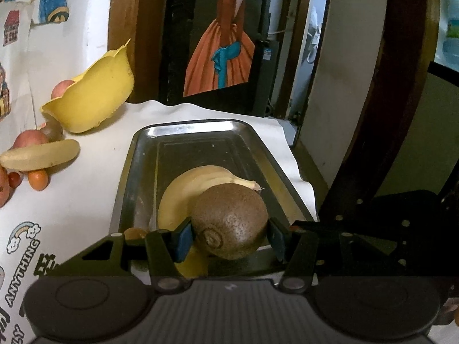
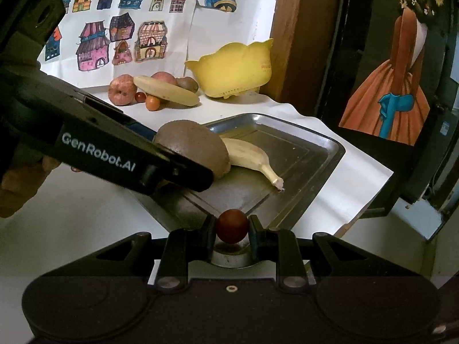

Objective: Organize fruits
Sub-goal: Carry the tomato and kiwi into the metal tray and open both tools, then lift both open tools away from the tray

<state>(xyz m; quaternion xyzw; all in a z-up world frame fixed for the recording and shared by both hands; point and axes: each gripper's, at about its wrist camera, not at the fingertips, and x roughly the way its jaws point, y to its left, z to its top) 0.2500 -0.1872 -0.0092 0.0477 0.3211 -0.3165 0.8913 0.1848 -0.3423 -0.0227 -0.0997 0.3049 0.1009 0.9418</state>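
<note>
Jaws tight either side — left gripper [image 1: 229, 239] on kiwi [image 1: 229, 220], right gripper [image 2: 231, 226] on cherry tomato [image 2: 231, 226].

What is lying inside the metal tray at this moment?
One banana lies on the floor of the metal tray. The left gripper holds a kiwi above it, covering part of the banana and the tray's near end, so anything there is hidden.

A home: children's drawings [image 2: 120, 28] on the wall, wooden doorframe [image 2: 298, 28]
</note>
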